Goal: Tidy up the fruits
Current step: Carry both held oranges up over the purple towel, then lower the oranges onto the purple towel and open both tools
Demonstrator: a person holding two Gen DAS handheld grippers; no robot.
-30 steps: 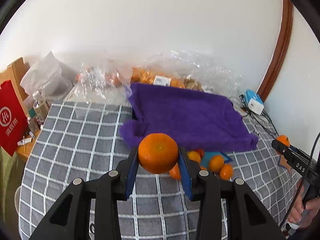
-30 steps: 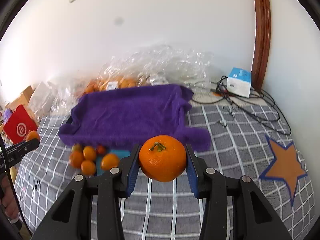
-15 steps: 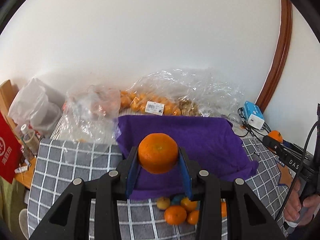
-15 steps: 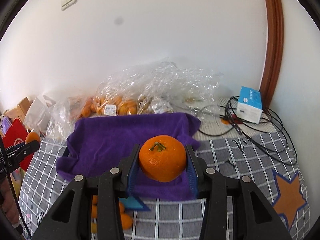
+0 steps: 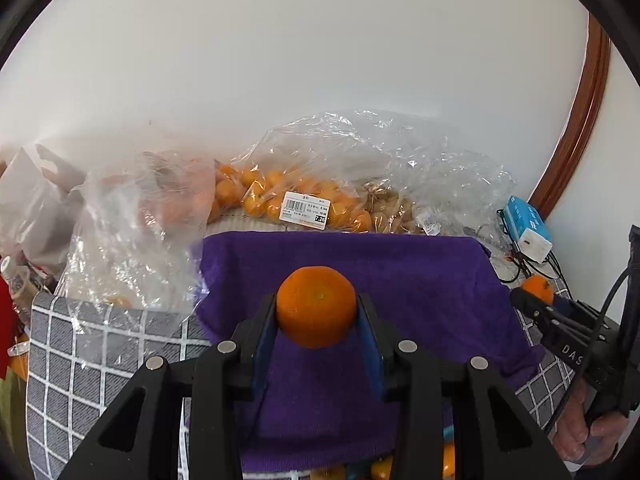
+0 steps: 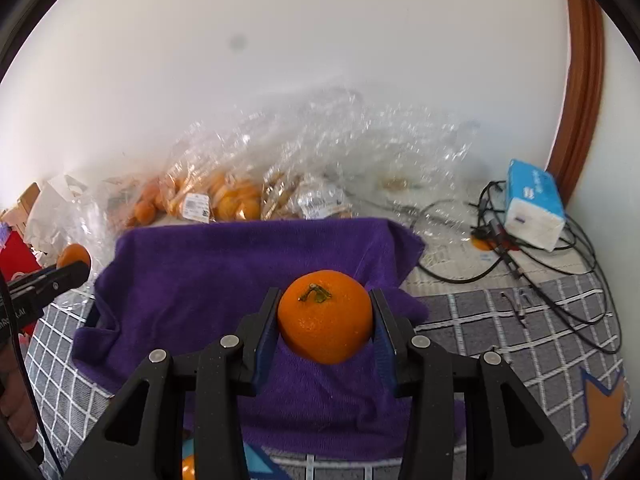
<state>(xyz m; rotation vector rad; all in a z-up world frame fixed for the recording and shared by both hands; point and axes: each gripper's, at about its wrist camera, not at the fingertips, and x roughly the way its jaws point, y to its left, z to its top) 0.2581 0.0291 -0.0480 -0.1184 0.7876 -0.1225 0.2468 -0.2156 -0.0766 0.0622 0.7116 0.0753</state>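
Note:
My left gripper is shut on an orange and holds it above the purple towel. My right gripper is shut on a second orange, stem up, also above the purple towel. In the left wrist view the right gripper shows at the right edge with its orange. In the right wrist view the left gripper shows at the left edge with its orange. A few loose small oranges lie at the towel's near edge.
Clear plastic bags of oranges lie against the wall behind the towel. A blue-and-white box and black cables lie at the right. The table has a grey checked cloth. A red bag stands at the left.
Both grippers have moved forward over the purple towel with their oranges still held. The loose oranges have slid to the bottom edge of both views. The bags appear closer.

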